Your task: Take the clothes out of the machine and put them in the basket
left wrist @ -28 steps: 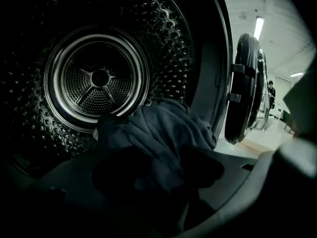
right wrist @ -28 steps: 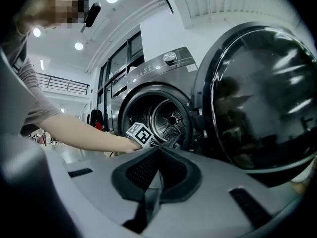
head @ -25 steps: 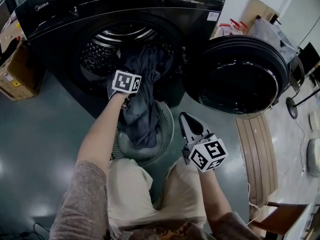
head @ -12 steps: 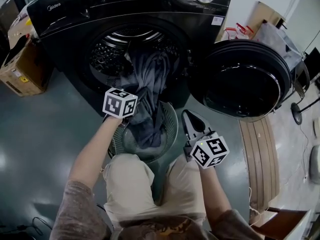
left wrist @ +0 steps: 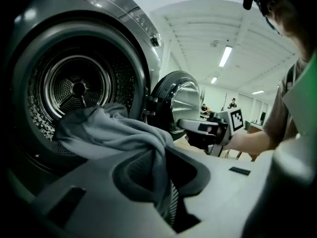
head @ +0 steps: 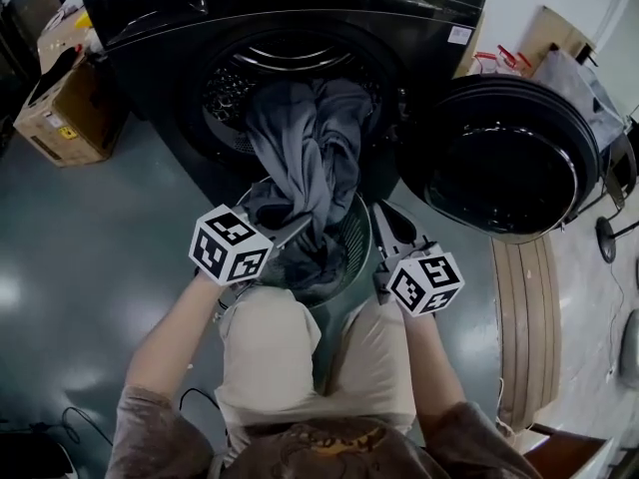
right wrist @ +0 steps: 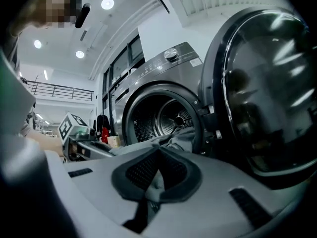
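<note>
The person's trousered knees [head: 265, 357] sit closest, either side of a round mesh laundry basket [head: 361, 238] on the floor [head: 90, 228].

Over the basket's near-left edge is the left gripper [head: 292, 232]. Its fingers have just been closing and are clamped on a fold of the grey garment [head: 305, 153]; its own view shows the cloth running down between the pads.

The right gripper [head: 385, 218] hangs by the basket's right rim with its fingertips together. A pale patch shows in the hollow behind them, and I cannot tell whether that is a scrap of cloth or only what lies beneath.

The garment is half out. Its lower end droops into the basket, and the rest stretches up over the sill to a bunch in the mouth of the drum [head: 235, 88].

Beyond stands the dark front-loading washing machine [head: 180, 18], with its door [head: 509, 158] swung open to the right and a cardboard box [head: 60, 108] at the left.

The step in hand looks like the pull-out. The next move calls for drawing the left gripper back and down toward the basket until the bunched end clears the sill, then letting go over the basket. If the cloth drags at the opening, the right gripper would need to part its fingers and take a second hold nearer the drum.
</note>
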The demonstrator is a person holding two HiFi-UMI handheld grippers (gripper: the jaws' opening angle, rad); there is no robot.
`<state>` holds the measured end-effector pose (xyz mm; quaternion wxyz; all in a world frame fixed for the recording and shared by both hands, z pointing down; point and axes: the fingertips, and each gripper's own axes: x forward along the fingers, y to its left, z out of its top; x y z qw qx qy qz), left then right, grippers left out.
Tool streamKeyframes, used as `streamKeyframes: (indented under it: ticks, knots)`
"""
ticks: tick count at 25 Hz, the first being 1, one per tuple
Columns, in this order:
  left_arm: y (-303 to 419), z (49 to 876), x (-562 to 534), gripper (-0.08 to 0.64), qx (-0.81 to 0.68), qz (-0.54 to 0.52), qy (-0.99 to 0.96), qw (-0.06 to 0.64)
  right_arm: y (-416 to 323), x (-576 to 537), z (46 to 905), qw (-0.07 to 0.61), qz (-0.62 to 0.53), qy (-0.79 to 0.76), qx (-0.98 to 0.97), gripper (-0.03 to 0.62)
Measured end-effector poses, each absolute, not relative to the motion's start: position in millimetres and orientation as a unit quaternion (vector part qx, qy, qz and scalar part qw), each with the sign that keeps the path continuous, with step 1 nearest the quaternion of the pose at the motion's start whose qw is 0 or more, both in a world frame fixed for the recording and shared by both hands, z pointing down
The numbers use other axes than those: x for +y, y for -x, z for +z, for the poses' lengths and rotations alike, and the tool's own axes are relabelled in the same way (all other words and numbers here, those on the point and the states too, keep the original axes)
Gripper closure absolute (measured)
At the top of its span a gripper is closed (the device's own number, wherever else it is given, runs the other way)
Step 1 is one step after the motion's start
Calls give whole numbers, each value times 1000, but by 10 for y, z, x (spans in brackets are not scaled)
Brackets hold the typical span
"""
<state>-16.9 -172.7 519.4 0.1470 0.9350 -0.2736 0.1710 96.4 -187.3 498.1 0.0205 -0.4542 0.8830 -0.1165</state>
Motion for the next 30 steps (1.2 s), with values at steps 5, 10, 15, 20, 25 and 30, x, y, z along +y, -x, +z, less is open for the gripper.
streamKeyframes:
  ticks: [5,10,15,20,25,30]
  knots:
    - [268,5250,-1571,499,-279,180,-932,148,-853,-1892,5026,20,-122,443,888,595]
    - [405,5307,-1729,412,-339,195,-914,108,-835,-1898,5034,20,-125,441,889,595]
    - [524,5307,-2060,202,-400,191,-895,59,-865,-1899,5043,20,-125,444,887,595]
    - [485,5338,-2592,173,-419,185,-887,58,-864,-1875,5030,19,-125,446,886,595]
    - [448,5490,-3286,156,-448,192,-872,54,-874,-1862,5045,15,-125,448,885,595]
    - [456,5633,-3919,143,-460,214,-859,68,-876,-1857,5039,8,-123,452,883,595]
